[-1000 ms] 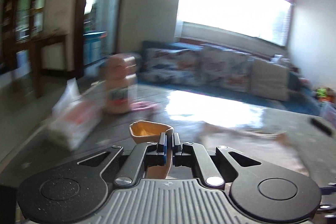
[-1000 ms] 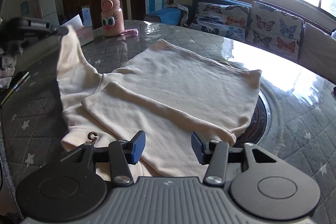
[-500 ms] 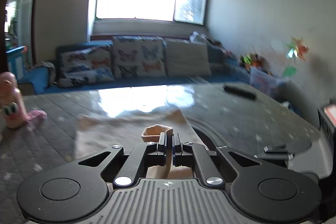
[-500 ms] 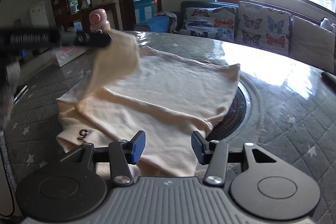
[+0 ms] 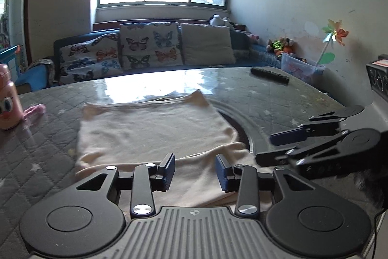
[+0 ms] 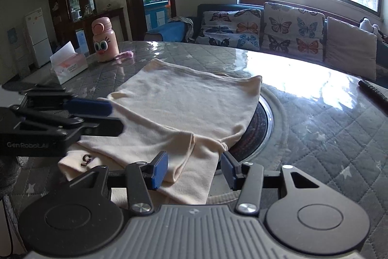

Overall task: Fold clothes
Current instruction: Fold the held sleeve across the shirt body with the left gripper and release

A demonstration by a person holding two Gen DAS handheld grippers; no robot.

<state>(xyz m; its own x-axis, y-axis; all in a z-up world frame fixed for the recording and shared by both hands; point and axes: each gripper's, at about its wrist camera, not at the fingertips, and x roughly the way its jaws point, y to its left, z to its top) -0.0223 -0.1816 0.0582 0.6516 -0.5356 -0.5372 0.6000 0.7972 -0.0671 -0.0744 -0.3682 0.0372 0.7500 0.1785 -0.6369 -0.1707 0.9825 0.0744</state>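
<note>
A cream garment (image 5: 155, 130) lies folded flat on the grey quilted table (image 5: 278, 98), both sleeves laid over its body. It also shows in the right wrist view (image 6: 184, 101), with a small dark letter mark (image 6: 86, 159) at its near left corner. My left gripper (image 5: 195, 170) is open and empty just above the garment's near edge. It appears in the right wrist view (image 6: 114, 117) at the left. My right gripper (image 6: 194, 170) is open and empty over the garment's near right corner. It shows in the left wrist view (image 5: 264, 147) at the right.
A pink cartoon bottle (image 6: 104, 43), a tissue box (image 6: 69, 64) and a pink cloth scrap (image 6: 125, 55) stand at the table's far left. A round inset plate (image 6: 259, 125) lies under the garment's right edge. A black remote (image 5: 269, 74) lies far right. A sofa (image 5: 150, 50) stands behind.
My left gripper swung the sleeve from the left across the garment, laid it down and opened. The right gripper stayed open near the front edge.
</note>
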